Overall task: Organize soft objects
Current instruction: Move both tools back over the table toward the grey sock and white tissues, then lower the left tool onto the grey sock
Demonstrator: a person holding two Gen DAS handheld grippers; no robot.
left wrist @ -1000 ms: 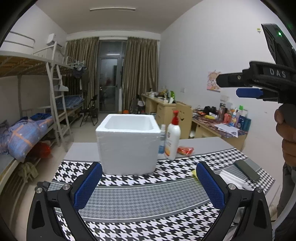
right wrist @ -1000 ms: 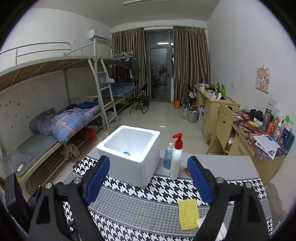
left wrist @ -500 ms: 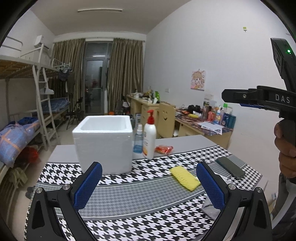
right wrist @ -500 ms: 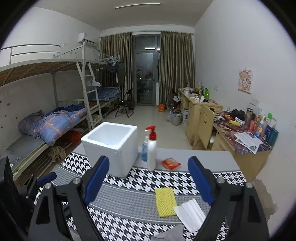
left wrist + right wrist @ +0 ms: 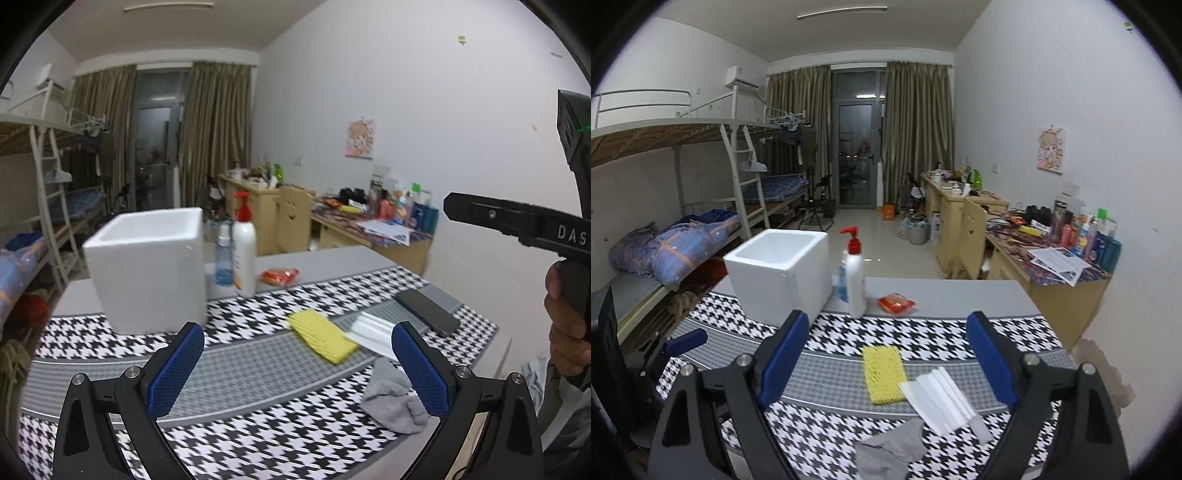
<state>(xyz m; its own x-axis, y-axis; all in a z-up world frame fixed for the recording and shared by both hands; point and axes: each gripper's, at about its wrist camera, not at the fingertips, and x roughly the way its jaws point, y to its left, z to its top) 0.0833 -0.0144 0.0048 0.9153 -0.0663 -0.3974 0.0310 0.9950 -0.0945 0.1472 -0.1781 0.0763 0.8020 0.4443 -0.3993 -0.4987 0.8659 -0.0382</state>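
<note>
The left gripper [image 5: 295, 362], with blue ribbed pads on black fingers, is held above the black-and-white houndstooth tablecloth [image 5: 258, 435] with its jaws spread wide and nothing between them. The right gripper [image 5: 888, 360] is likewise held wide apart and empty over the same cloth. Between the right gripper's pads, a yellow textured sponge cloth [image 5: 884, 373] is seen lying flat on the grey band of the cloth, touching a folded white cloth [image 5: 940, 398] just to its right. A crumpled grey sock [image 5: 892, 448] is found nearer the camera, below both. In the left wrist view the same yellow sponge cloth [image 5: 322, 335] is seen ahead, the grey sock [image 5: 393, 400] beside the right-hand pad. An open white foam box [image 5: 779, 273] is set at the far left of the table, with a white pump bottle with a red top [image 5: 855, 273] just beside it, and an orange packet [image 5: 895, 302] further right. A black phone [image 5: 426, 312] is laid near the table's right edge.
</note>
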